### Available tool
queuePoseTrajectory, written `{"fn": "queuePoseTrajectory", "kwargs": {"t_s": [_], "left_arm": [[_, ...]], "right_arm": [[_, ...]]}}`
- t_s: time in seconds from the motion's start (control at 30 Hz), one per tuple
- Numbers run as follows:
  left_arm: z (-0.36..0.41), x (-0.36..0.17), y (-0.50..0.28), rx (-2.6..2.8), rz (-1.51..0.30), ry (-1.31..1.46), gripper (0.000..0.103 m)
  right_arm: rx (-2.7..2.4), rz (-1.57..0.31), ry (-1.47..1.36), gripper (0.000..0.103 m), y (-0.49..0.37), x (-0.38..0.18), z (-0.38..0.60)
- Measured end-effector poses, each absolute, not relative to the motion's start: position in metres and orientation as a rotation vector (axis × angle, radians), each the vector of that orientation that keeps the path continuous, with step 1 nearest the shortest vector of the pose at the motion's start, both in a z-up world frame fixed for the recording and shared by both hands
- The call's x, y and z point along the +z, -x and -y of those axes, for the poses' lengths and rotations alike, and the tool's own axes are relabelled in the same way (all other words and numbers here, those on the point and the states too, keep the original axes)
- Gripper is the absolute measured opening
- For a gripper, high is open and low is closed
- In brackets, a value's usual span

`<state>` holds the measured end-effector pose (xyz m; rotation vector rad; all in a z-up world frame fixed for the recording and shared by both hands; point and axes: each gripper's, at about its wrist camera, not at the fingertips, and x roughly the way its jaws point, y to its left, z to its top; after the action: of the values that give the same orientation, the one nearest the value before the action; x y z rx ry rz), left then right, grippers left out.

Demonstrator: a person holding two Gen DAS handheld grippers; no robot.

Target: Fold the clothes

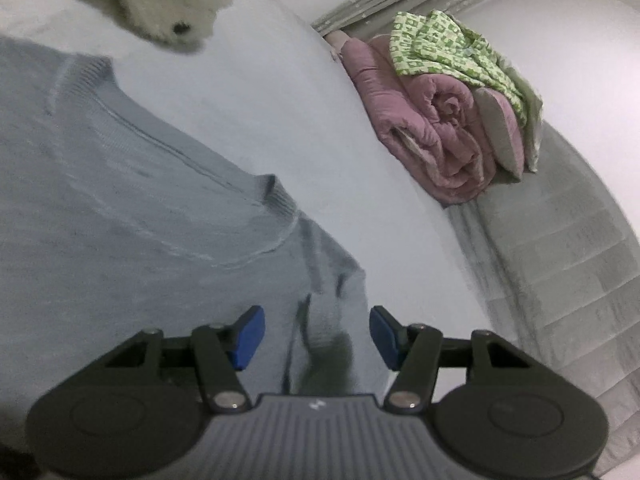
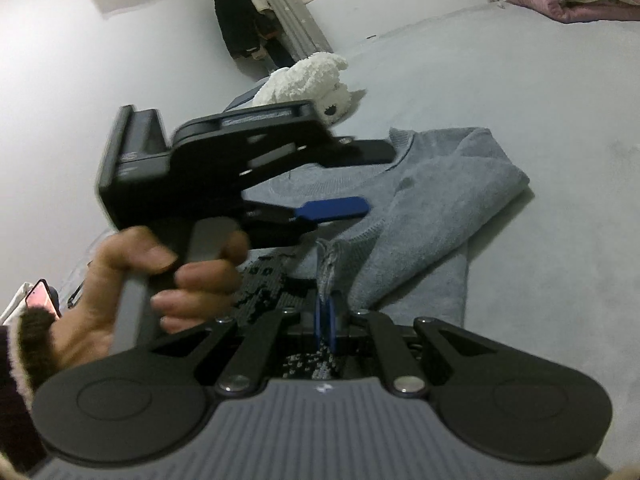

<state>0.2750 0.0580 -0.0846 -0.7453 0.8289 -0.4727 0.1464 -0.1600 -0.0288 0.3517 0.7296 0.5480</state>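
Right wrist view: your right hand-held gripper is clamping a pinch of the blue-grey sweater, which is lying partly folded on the bed. Your left hand-held gripper is hovering with pads apart over the sweater's edge, gripping nothing. The thin pinch is risking slipping free; the plush toy near the collar is risking snagging the fold.

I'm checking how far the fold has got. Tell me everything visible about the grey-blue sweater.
The grey-blue sweater is a soft knit with a ribbed round collar, lying flat on the pale bed sheet. One sleeve is folded across the body. The right gripper is shut on a pinch of its edge, lifting a small peak of fabric. The left gripper hovers over another edge, jaws open with no cloth clamped.
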Motion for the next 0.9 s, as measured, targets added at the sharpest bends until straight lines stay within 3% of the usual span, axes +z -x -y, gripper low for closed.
{"fn": "queuePoseTrajectory", "kwargs": {"t_s": [0.1,0.2,0.27,0.33,0.9], "left_arm": [[-0.053,-0.09,-0.281,-0.471,-0.823,0.774,0.052],[-0.05,-0.095,-0.283,-0.477,-0.819,0.813,0.04],[-0.049,-0.099,-0.284,-0.474,-0.826,0.841,0.017],[-0.05,-0.101,-0.282,-0.464,-0.823,0.864,0.005],[-0.109,-0.029,-0.244,-0.23,-0.521,0.655,0.003]], "right_arm": [[0.555,-0.733,-0.36,0.007,-0.146,-0.029,0.161],[0.557,-0.74,-0.368,0.007,-0.147,-0.03,0.162],[0.555,-0.744,-0.374,0.007,-0.147,-0.031,0.163],[0.549,-0.739,-0.378,0.007,-0.146,-0.03,0.165],[0.573,-0.665,-0.282,0.007,-0.153,0.005,0.128]]}}
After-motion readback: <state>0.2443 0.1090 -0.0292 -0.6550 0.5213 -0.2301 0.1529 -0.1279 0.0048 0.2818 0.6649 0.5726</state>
